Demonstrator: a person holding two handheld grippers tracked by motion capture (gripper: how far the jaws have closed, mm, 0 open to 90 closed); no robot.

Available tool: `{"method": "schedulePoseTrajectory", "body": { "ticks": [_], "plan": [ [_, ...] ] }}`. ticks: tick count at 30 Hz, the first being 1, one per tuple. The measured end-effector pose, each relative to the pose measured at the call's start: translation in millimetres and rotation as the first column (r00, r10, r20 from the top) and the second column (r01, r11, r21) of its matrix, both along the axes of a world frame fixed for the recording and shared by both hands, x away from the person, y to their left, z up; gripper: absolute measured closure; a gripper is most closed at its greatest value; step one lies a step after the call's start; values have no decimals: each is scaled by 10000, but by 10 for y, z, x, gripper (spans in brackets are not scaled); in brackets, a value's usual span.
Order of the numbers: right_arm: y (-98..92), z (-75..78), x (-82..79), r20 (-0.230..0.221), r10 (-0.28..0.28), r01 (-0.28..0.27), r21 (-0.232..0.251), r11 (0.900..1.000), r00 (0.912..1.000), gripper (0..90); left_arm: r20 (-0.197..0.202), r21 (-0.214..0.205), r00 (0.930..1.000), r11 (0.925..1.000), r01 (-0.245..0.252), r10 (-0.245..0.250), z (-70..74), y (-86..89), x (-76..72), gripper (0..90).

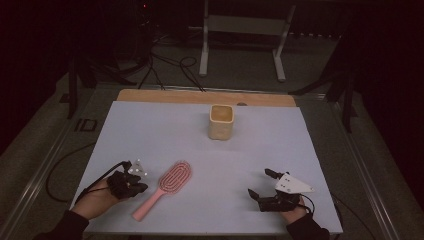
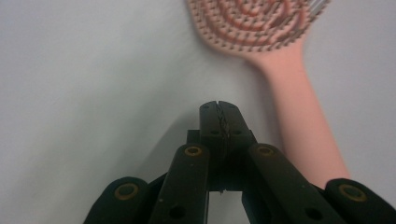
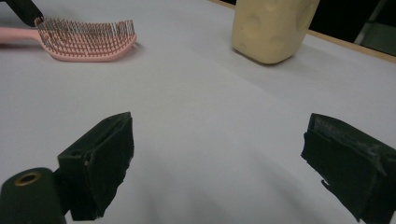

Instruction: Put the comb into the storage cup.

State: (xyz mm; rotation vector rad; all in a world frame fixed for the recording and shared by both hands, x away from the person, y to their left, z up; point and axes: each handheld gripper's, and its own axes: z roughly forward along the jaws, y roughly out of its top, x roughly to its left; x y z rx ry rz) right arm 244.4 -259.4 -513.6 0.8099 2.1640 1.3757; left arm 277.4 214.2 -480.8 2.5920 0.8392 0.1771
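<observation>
A pink hairbrush (image 1: 165, 187) lies bristles up on the white sheet, its handle pointing toward the near left. My left gripper (image 1: 139, 186) sits just left of that handle, jaws shut with nothing between them; in the left gripper view the closed tips (image 2: 219, 109) rest beside the handle (image 2: 303, 126). My right gripper (image 1: 260, 184) stands open at the near right, its two pads (image 3: 105, 163) wide apart over bare sheet. A cream-yellow cup (image 1: 221, 121) stands upright toward the far middle, and it appears ahead of the right gripper (image 3: 271, 28), with the brush head (image 3: 86, 39) off to the left.
The white sheet (image 1: 150, 130) covers most of a wooden tabletop (image 1: 200, 96) whose far edge shows. Cables and a white metal stand (image 1: 245, 30) lie on the floor beyond the table.
</observation>
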Motion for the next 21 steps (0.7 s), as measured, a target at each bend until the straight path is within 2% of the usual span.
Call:
{"method": "schedulePoseTrajectory", "body": {
  "ticks": [4,8,17,21],
  "plan": [
    [-3,2,-1,-3,-91,91,56,9999,10000,89,-23,-9,9996,9996,-269,269,48,8,-5,896],
    [-12,4,10,65,-172,171,87,9998,9998,88,-124,-284,9989,9986,-450,447,127,12,-17,895],
    [-11,11,6,86,-243,242,97,9997,9997,88,-36,-543,9986,9971,-534,533,335,-79,-90,894],
    [-11,9,7,105,-223,222,50,9997,9997,89,-65,-560,9959,9943,-909,907,432,-130,-128,893]
  ]
}}
